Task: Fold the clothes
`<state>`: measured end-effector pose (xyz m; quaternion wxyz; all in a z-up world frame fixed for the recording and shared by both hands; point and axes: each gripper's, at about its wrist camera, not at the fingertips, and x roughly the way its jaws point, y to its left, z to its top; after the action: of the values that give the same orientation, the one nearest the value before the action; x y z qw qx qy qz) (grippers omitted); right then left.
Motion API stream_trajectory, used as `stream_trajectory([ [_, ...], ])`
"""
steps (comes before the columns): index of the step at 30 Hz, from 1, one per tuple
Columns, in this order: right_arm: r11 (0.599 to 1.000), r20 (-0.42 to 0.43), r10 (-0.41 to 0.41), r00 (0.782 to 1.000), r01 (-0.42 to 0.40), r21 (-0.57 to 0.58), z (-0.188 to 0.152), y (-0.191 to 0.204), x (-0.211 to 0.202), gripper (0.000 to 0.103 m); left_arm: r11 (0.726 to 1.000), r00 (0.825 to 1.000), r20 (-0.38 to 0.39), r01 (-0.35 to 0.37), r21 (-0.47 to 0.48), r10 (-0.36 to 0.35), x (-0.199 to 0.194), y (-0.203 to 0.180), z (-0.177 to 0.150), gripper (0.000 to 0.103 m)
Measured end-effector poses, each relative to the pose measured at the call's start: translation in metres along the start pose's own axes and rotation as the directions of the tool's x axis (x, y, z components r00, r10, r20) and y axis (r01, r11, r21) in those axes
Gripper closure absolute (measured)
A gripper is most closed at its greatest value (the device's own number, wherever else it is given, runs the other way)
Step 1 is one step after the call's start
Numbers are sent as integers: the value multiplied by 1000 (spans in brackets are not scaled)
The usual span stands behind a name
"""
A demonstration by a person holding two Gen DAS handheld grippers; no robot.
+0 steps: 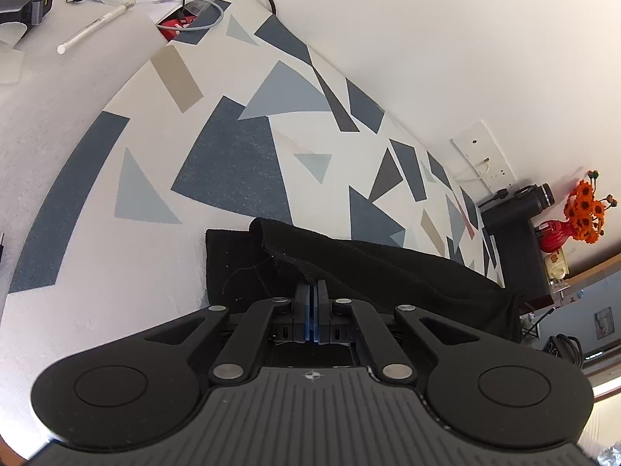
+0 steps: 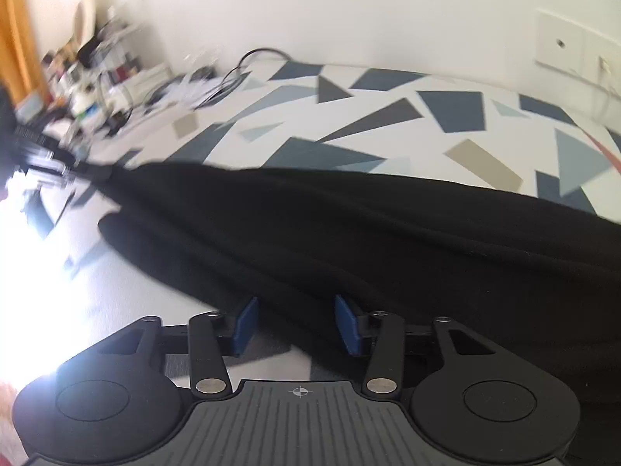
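Left wrist surface: patterned sheet (image 1: 240,163) with grey and blue shapes, white wall upper right.
Left wrist free room: bare sheet at left; cables (image 1: 202,11) upper left.
Left wrist garment: black cloth (image 1: 388,268) runs centre to lower right.
Left gripper (image 1: 311,291): jaws together, pinching the cloth's raised edge.
Right wrist surface: same sheet (image 2: 446,116), blurred clutter upper left.
Right wrist garment: black cloth (image 2: 349,240) long axis upper left to right edge.
Right gripper (image 2: 297,324): jaws apart, cloth edge between them, unpressed.

Your right view is motion-blurred: the shelf clutter (image 2: 97,73) at far left can't be identified. The black cloth (image 2: 349,233) runs off the right edge. Glare whitens the lower left.
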<state>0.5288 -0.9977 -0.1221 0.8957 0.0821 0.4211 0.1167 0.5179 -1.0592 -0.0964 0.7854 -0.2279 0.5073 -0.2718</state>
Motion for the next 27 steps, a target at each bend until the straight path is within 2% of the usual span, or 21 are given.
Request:
stream_trajectory([
  [2,997,0,29,1000,-29,76,3,-12,3,47,1000,1000,5,-3,-2,3,1,-1,3,101],
  [4,994,-5,49,999,-48,98,6,-16,4,45,1000,1000,10,-5,-6,5,1,-1,6,101],
  [8,999,-53,27,998,-29,-39,4,-8,3,47,1000,1000,16,-2,-7,2,1,-2,11,101],
  [9,998,-56,20,998,-23,-57,3,-8,2,53,1000,1000,15,-2,-4,2,2,-2,12,101],
  [11,999,-55,20,998,-22,-42,2,-14,-1,75,1000,1000,10,0,-8,0,3,-2,12,101],
  [12,999,-60,32,998,-32,-5,4,-20,-2,94,1000,1000,7,0,-10,0,4,-2,12,101],
  [13,999,-61,43,997,-42,24,5,-26,-3,96,1000,1000,6,0,-13,0,4,-1,12,101],
  [16,998,-43,55,998,-53,39,9,-33,-10,101,1000,1000,8,6,-29,-6,3,0,12,101],
  [21,996,25,88,996,-89,11,15,-29,-36,101,1000,999,45,16,-26,-15,-12,0,3,101],
  [23,994,-1,105,995,-105,-21,13,-25,-40,101,999,1000,17,-9,-39,10,-7,8,-9,101],
  [27,993,-103,86,991,-94,-75,-3,-15,-26,101,995,997,-41,-72,-62,70,8,26,-31,101],
])
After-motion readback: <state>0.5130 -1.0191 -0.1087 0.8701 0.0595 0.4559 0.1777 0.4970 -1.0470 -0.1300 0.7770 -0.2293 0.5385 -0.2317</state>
